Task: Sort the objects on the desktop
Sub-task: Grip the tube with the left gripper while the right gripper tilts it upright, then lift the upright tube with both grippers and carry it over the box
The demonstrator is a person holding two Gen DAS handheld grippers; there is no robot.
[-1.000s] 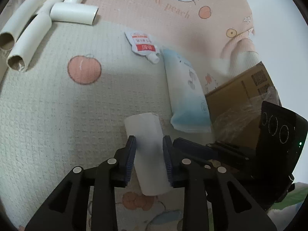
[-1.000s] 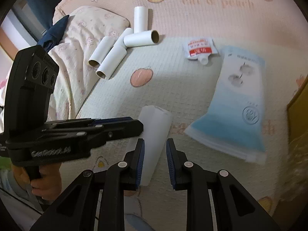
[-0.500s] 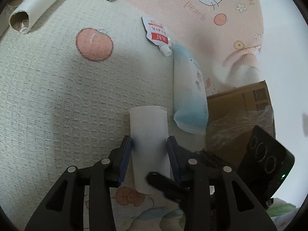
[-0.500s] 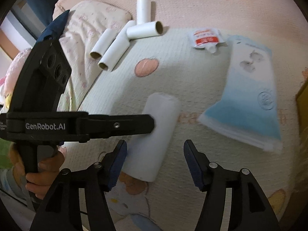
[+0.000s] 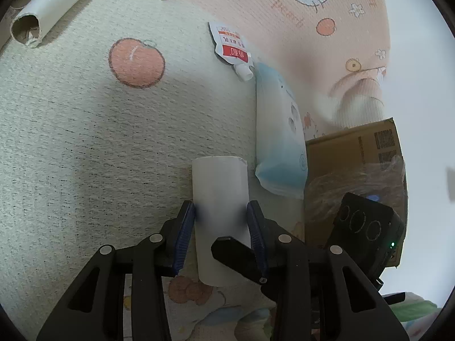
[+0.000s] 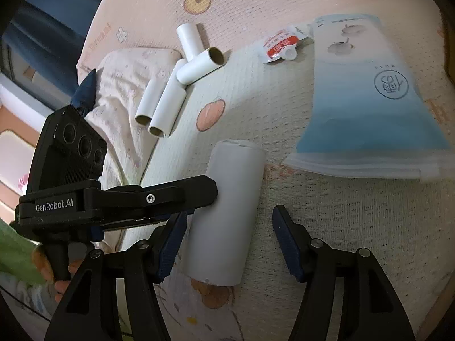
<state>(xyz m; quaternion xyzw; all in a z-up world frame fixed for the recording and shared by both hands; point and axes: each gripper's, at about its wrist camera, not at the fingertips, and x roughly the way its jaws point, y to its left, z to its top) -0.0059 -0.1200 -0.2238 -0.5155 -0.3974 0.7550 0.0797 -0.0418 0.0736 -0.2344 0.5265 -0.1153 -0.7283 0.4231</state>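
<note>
We see a bed [image 6: 327, 227] in a peach-print cover bearing a white roll [image 6: 227, 213], cardboard tubes [image 6: 170, 102], a red sachet [image 6: 280, 47] and a blue pouch [image 6: 366, 108].

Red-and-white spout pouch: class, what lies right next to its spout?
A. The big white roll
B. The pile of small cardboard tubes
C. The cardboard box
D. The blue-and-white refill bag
D: the spout of the pouch sits against the top corner of the blue-and-white refill bag, apart from the other things.
</note>
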